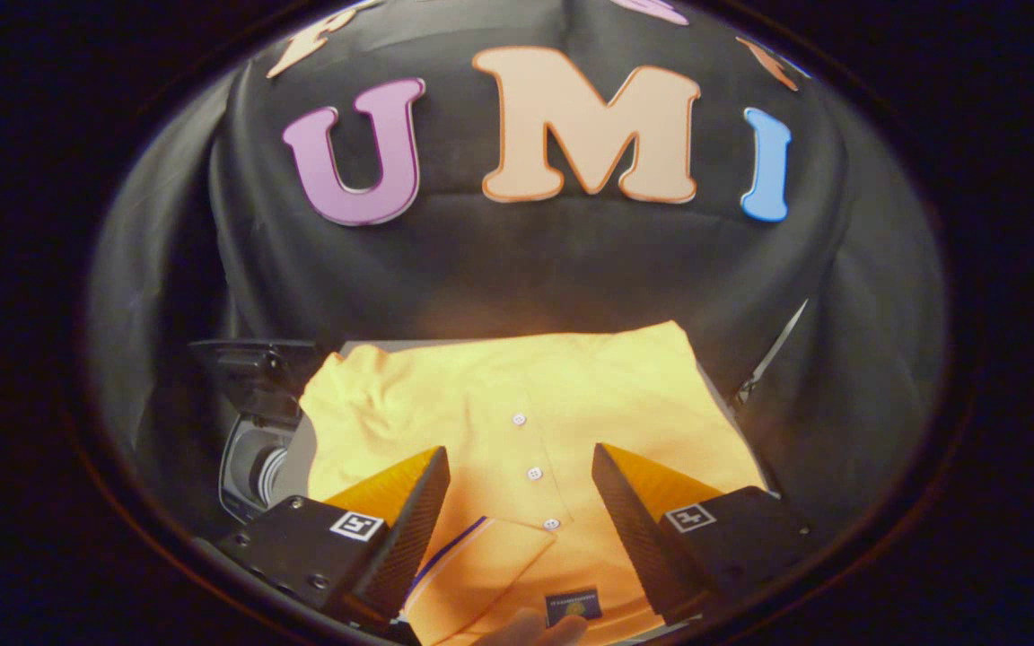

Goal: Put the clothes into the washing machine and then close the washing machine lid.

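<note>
A yellow shirt (pixel 517 422) lies spread flat on the surface (pixel 364 344), its button placket and collar between and just ahead of the jaws. The gripper (pixel 521 467) stands released, jaws wide apart, neither pressing the cloth. The washing machine (pixel 257 458) sits left of the shirt, partly hidden behind the left jaw; whether its lid is up is hard to make out. A fingertip (pixel 530 628) touches the collar label.

surface: grey table (pixel 364 344) | on it: yellow shirt (pixel 589 395) spread flat, covering most
</note>
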{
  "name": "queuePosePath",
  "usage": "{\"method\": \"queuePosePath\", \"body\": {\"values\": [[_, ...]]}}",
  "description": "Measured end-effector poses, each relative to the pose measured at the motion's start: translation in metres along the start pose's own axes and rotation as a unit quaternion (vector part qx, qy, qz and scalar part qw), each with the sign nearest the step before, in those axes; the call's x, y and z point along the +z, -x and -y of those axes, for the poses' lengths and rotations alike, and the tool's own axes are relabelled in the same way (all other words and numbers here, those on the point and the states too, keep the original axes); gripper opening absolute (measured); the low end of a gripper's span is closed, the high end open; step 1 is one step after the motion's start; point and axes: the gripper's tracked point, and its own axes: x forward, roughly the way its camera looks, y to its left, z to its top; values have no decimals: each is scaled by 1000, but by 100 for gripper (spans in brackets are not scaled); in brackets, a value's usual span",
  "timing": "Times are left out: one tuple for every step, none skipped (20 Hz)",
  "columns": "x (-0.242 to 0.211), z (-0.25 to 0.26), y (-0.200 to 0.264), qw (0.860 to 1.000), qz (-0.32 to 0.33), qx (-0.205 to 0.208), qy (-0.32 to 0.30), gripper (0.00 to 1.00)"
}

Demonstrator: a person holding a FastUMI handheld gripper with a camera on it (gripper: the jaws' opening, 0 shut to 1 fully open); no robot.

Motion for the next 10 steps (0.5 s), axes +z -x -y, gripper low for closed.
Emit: {"method": "queuePosePath", "body": {"values": [[-10,4,-6,1000,-28,-3,-2,98],[-21,7,-9,998,-60,-3,-3,98],[-12,6,-11,999,-40,-4,-10,99],[-13,7,-14,999,-52,-6,-10,100],[-16,7,-9,998,-69,-8,-7,99],[-10,8,-12,998,-54,-11,-7,97],[-15,8,-15,998,-65,-12,-5,95],[-9,8,-9,998,-60,-9,4,87],[-10,7,-11,998,-52,0,20,73],[-6,6,-12,998,-51,5,36,58]]}}
